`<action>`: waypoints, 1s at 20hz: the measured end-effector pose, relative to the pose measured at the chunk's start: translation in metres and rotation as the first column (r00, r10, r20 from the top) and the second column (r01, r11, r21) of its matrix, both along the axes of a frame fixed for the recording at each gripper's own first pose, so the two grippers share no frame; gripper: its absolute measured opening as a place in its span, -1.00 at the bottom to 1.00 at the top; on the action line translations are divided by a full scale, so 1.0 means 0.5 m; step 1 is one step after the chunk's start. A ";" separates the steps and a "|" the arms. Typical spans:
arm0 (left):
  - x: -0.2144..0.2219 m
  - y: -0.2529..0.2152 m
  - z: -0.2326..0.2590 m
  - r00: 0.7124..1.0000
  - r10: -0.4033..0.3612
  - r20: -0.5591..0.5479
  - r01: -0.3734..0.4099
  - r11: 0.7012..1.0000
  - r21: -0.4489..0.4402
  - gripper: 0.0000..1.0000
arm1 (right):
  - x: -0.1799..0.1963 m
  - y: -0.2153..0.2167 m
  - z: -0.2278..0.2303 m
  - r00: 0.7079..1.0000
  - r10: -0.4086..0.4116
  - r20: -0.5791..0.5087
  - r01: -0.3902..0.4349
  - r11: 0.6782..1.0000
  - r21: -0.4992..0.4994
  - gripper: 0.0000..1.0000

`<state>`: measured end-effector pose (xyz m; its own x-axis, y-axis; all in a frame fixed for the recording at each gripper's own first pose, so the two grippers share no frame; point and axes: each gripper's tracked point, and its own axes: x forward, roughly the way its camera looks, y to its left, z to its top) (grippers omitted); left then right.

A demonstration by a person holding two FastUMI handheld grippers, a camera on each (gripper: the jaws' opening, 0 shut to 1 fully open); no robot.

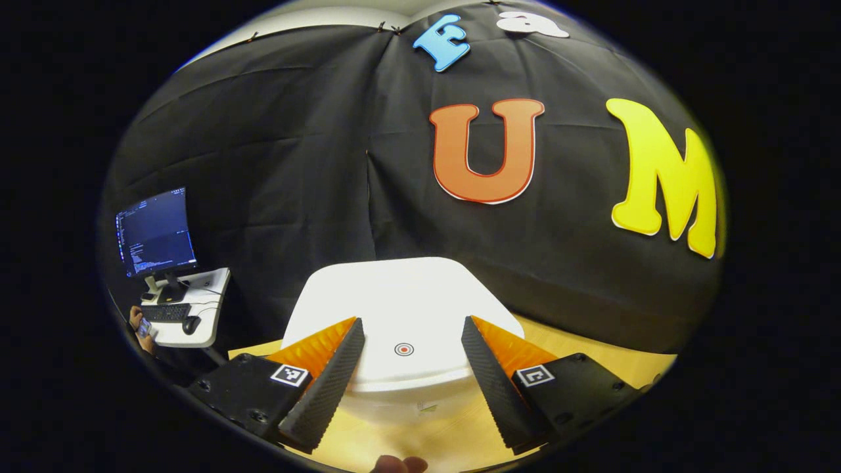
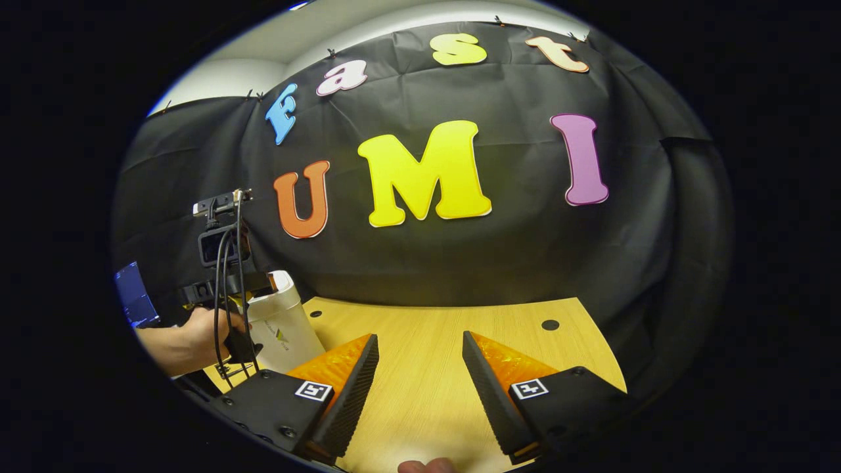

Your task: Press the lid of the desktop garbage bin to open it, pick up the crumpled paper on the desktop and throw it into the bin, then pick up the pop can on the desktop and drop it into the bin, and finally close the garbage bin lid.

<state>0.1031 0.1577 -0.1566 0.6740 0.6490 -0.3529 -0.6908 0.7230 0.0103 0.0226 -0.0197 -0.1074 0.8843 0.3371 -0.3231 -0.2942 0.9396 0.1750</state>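
While seen through the left gripper view, a wooden desktop (image 1: 578, 345) running under the black booth wall, pale and plain. Also spread wide across the right gripper view, with a small dark round hole (image 2: 550, 324) near its far right edge.

Next in size, the white garbage bin (image 1: 401, 309), standing on that desktop directly ahead of the left gripper (image 1: 412, 336) and close to it. Lid (image 1: 394, 295) down and flat, marked with a small red-and-white ring (image 1: 403, 349) near its front edge. Seen again in the right gripper view at the left side of the desktop, a white bin with a small logo on its side, partly hidden behind the other gripper and its cables.

Left gripper spread wide, fingers straddling the front of the lid, ring mark between them; gripping nothing. Whether the fingertips touch the lid: cannot tell. From the right gripper view, same gripper held over the bin by a hand (image 2: 204, 332), camera and cables on top.

Right gripper (image 2: 420, 358) likewise spread wide, holding nothing, over bare desktop well to the right of the bin.

Off to the far left in the left gripper view, a small white side table (image 1: 204, 328) carrying a lit monitor (image 1: 156, 231), a keyboard (image 1: 165, 313) and a mouse (image 1: 190, 324); beside it, a person's hand holding a phone (image 1: 143, 326).

Smallest, fingertips at the bottom edge of each view.
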 end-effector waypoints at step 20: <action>-0.090 -0.126 0.176 0.868 -0.463 0.179 0.434 0.883 0.178 0.96 | -0.027 0.014 0.065 0.990 -0.069 0.120 0.073 0.997 -0.030 0.66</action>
